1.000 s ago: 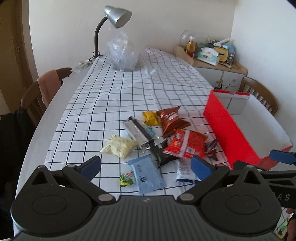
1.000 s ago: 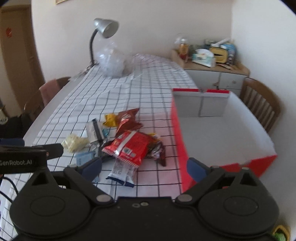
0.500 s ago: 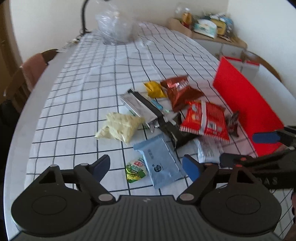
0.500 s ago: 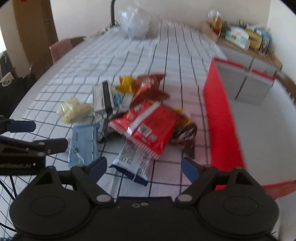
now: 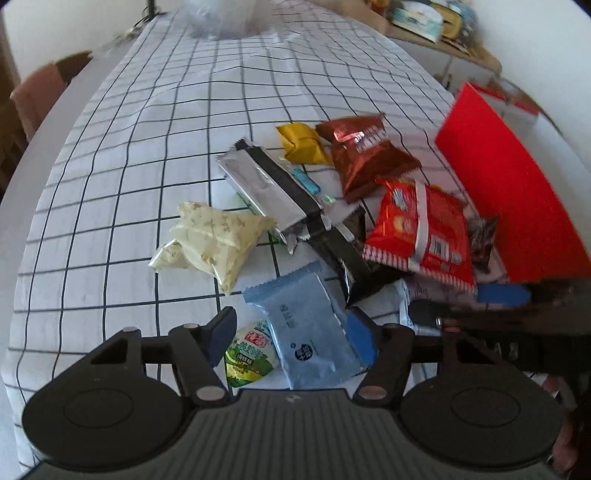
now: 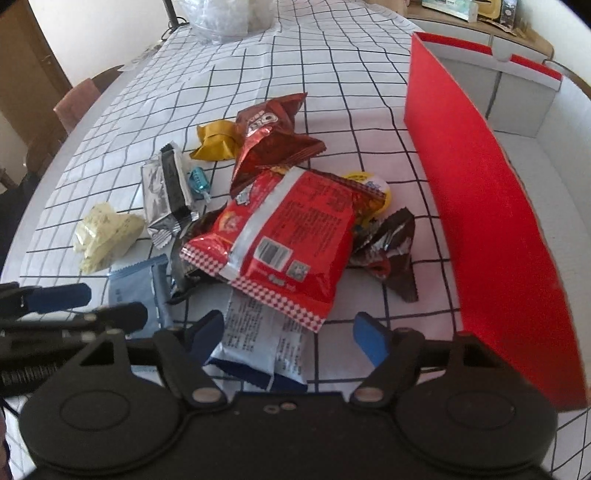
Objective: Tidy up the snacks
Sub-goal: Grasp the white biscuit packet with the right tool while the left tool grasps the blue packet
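Left wrist, red box (image 5: 509,199) (beside snacks)

A white tablecloth (image 5: 155,122) ruled with black grid lines is spread across the table. A crumpled clear plastic bag (image 6: 225,14) is seen at the far end, a wooden chair (image 6: 79,99) drawn up at the left.

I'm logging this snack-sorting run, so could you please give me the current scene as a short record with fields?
surface: table with checked cloth
snack pile: red packet on top, brown packet, yellow packet, pale packet, light blue packet
container: red box, open, right of the pile
left gripper: open, jaws just closing, over the light blue packet
right gripper: open, jaws just closing, over a white-and-blue packet
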Motion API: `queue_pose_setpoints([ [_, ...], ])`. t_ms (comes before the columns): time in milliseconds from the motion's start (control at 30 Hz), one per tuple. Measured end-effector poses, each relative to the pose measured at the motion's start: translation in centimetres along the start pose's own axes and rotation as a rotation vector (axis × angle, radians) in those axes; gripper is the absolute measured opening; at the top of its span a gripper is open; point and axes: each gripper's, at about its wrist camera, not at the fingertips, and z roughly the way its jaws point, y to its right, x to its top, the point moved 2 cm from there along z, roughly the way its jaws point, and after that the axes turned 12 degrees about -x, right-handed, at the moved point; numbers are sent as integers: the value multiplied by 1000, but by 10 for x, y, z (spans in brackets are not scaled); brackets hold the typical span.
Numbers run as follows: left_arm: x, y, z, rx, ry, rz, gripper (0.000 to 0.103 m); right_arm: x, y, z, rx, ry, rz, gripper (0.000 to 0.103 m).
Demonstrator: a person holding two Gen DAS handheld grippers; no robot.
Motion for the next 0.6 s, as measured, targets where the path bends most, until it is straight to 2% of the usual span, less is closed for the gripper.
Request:
queue_pose_setpoints([
  [133, 6, 0, 0, -13, -12, -12, 65, -3, -1, 4, 9, -22, -43, 78],
  [333, 5, -5, 3, 21, -24, -56, 64, -1, -14, 9, -29, -10, -62, 77],
  [400, 4, -5, 1, 23, -23, -61, 64, -4, -18, 8, -34, -1, -75, 73],
  [467, 5, -2, 0, 16, -26, -65, 64, -5, -22, 5, -27, 17, -88, 59],
  [533, 6, 3, 1, 15, -28, -62, 64, -6, -21, 2, -15, 28, -91, 53],
  [600, 8, 7, 5, 25, -35, -57, 64, -9, -17, -1, 0, 30, -81, 51],
])
